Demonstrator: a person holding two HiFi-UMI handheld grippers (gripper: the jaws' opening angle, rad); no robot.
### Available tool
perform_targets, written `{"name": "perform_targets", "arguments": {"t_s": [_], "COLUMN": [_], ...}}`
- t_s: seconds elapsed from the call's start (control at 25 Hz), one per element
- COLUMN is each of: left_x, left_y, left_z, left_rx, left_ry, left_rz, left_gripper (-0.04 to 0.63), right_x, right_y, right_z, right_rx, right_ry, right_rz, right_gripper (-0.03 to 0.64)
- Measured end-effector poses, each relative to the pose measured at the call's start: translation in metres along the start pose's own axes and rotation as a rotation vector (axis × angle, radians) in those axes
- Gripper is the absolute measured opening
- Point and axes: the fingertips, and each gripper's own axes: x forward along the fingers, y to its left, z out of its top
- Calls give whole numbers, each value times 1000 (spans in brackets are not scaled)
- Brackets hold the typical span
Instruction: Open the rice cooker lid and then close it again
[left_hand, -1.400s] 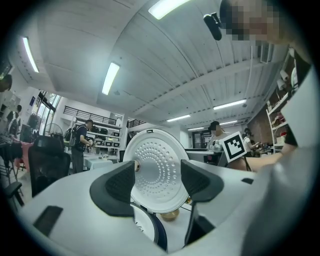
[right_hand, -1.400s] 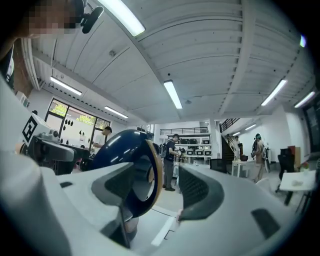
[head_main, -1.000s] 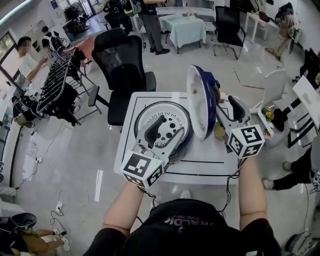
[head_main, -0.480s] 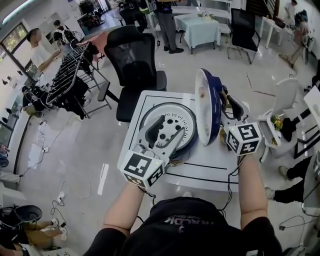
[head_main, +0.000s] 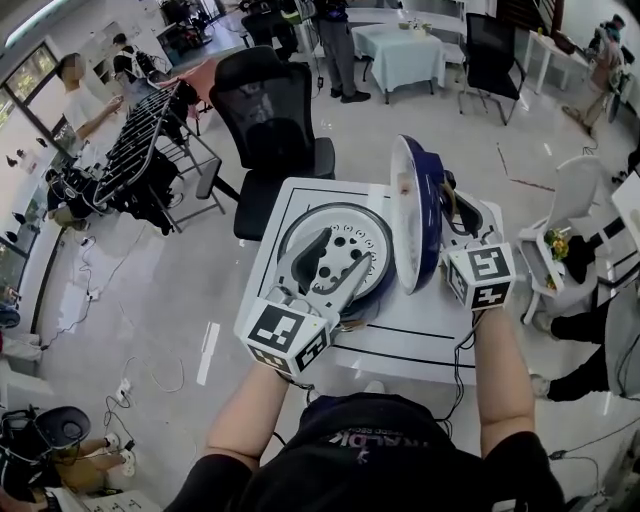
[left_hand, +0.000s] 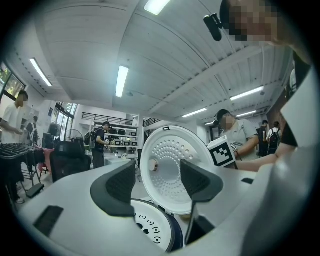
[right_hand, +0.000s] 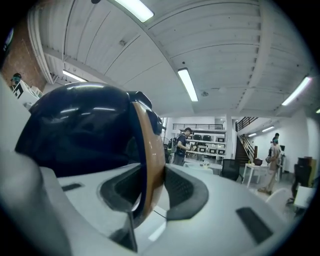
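The rice cooker (head_main: 330, 250) sits on a small white table (head_main: 268, 232) with its dark blue lid (head_main: 415, 215) standing upright on the right side. The lid's white perforated inner face (left_hand: 172, 165) shows in the left gripper view. My left gripper (head_main: 340, 258) hovers open over the cooker's open top (left_hand: 150, 225), holding nothing (left_hand: 157, 182). My right gripper (head_main: 452, 218) reaches behind the lid (right_hand: 80, 130). Its jaws have just been closing, and the tan handle band (right_hand: 150, 160) is between the pads, which press on both its sides (right_hand: 150, 192).
A black office chair (head_main: 270, 110) stands just beyond the table. A dark rack (head_main: 130, 150) with a person beside it is at the left. A white chair (head_main: 575, 195) is at the right, with more tables and people at the back.
My right gripper has moved in toward the back of the lid and its jaws have closed onto the tan handle. The lid stays upright and the left gripper has kept still.
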Motion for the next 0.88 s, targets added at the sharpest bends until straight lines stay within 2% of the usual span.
{"name": "perform_targets", "arguments": {"t_s": [0.2,0.56,0.72,0.88], "left_x": [-5,-20,-30,-47], "left_y": [7,30,49,73], "left_z": [-1,-1,4,7], "left_rx": [-17,-41,-41,-38], "left_ry": [-3,-19,-27,-27], "left_rz": [-2,-30,-32,-42], "left_gripper": [278,271,259,247], "right_x": [3,12,18,31], "right_y": [5,29,46,80], "right_z": [1,13,22,31], "right_rx": [9,-94,-173,-299], "right_ry": [15,43,58,79], "right_rz": [-19,-58,-67,-76], "right_gripper": [117,114,114,115]}}
